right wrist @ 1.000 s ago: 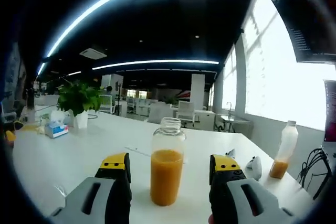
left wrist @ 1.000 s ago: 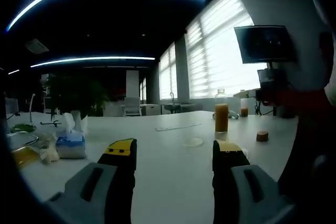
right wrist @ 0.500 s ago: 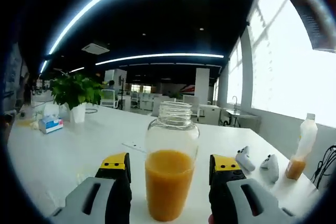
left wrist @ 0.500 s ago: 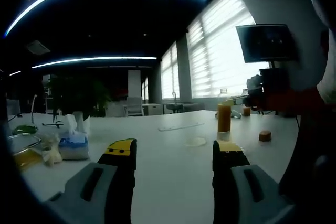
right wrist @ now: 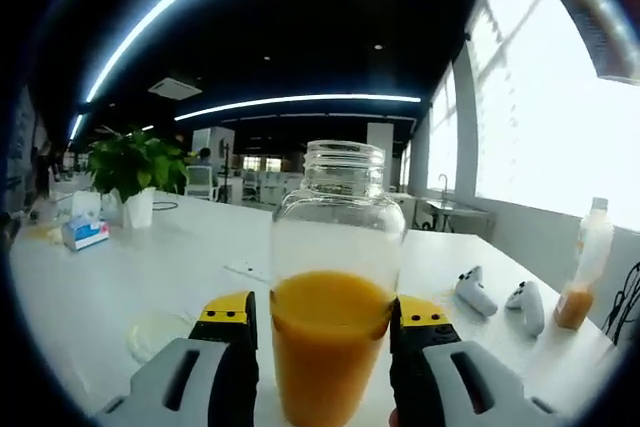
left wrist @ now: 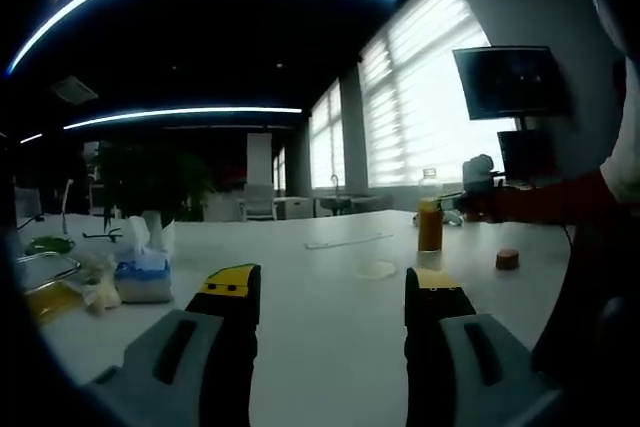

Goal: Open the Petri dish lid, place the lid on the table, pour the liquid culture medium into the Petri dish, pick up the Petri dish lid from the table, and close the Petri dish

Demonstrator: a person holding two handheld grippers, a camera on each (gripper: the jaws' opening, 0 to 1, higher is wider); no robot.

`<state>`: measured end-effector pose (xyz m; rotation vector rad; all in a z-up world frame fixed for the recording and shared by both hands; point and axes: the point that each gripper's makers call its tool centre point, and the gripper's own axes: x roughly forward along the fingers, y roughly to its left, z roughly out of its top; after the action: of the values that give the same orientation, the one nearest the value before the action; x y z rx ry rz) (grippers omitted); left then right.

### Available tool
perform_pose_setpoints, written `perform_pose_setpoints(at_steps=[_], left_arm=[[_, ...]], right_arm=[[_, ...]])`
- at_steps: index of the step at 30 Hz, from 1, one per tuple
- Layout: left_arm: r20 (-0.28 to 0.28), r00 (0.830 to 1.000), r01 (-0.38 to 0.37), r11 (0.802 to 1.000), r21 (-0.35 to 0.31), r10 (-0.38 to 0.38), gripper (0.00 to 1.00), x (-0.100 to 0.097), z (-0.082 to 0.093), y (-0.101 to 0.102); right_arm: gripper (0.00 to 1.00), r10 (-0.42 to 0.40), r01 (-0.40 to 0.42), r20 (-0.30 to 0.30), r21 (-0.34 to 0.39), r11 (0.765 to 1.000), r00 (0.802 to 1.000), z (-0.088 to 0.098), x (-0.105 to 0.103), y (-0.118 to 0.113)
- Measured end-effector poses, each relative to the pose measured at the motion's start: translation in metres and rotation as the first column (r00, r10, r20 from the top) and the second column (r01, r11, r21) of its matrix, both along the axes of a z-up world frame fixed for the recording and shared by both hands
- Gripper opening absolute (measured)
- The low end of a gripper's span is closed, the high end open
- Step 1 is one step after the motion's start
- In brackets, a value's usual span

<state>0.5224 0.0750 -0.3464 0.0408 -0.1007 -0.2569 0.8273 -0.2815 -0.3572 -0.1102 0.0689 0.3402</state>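
In the right gripper view, my right gripper (right wrist: 322, 319) has its yellow-tipped grey jaws on either side of the clear glass jar half full of orange liquid (right wrist: 334, 292), its mouth uncapped; the jaw tips sit right against the glass, but I cannot tell for sure whether they are clamped on it. The jar stands upright on the long white table (right wrist: 180, 267). Just left of the jar, on the table, lies the shallow clear round Petri dish (right wrist: 160, 332). Right of the jar lie two white handheld controllers (right wrist: 500, 297), and beyond them stands a slim plastic bottle with a little orange liquid (right wrist: 585, 265). Far left of the jar are a blue-and-white tissue box (right wrist: 80, 232) and a leafy green plant in a white pot (right wrist: 132, 172). In the left gripper view, my left gripper (left wrist: 328, 292) hovers over the table with its jaws well apart and nothing between them. Beyond its tips a clear round disc (left wrist: 377, 269) lies flat on the table, and behind that stands the jar, with the right gripper reaching it from the right. A small brown cap (left wrist: 507, 259) rests right of the jar.
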Motion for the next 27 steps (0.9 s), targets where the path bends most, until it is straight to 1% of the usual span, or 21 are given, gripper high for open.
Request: perform_pose_setpoints(at_steps=[3, 6, 13, 23, 27], left_arm=[[-0.003, 1.000, -0.004, 1.000, -0.001, 0.004, 0.50, 0.000, -0.001, 0.002], [-0.004, 1.000, -0.009, 1.000, -0.002, 0.009, 0.50, 0.000, -0.002, 0.003], [-0.006, 1.000, -0.017, 1.000, -0.009, 0.017, 0.50, 0.001, -0.004, 0.006], [-0.005, 1.000, -0.022, 1.000, -0.013, 0.022, 0.50, -0.001, -0.004, 0.007], [-0.009, 0.999, -0.033, 0.999, -0.012, 0.033, 0.50, -0.002, -0.006, 0.011]], right_arm=[[0.45, -0.014, 0.014, -0.008, -0.010, 1.000, 1.000, -0.004, 0.005, -0.003], [0.44, -0.013, 0.013, -0.013, 0.007, 1.000, 1.000, -0.005, 0.006, -0.003], [0.45, -0.012, 0.012, -0.006, 0.001, 1.000, 1.000, -0.006, 0.008, -0.002], [0.45, -0.019, 0.019, 0.006, 0.021, 1.000, 1.000, -0.006, 0.009, -0.001], [0.44, -0.016, 0.016, 0.009, 0.009, 1.000, 1.000, -0.006, 0.009, -0.001]])
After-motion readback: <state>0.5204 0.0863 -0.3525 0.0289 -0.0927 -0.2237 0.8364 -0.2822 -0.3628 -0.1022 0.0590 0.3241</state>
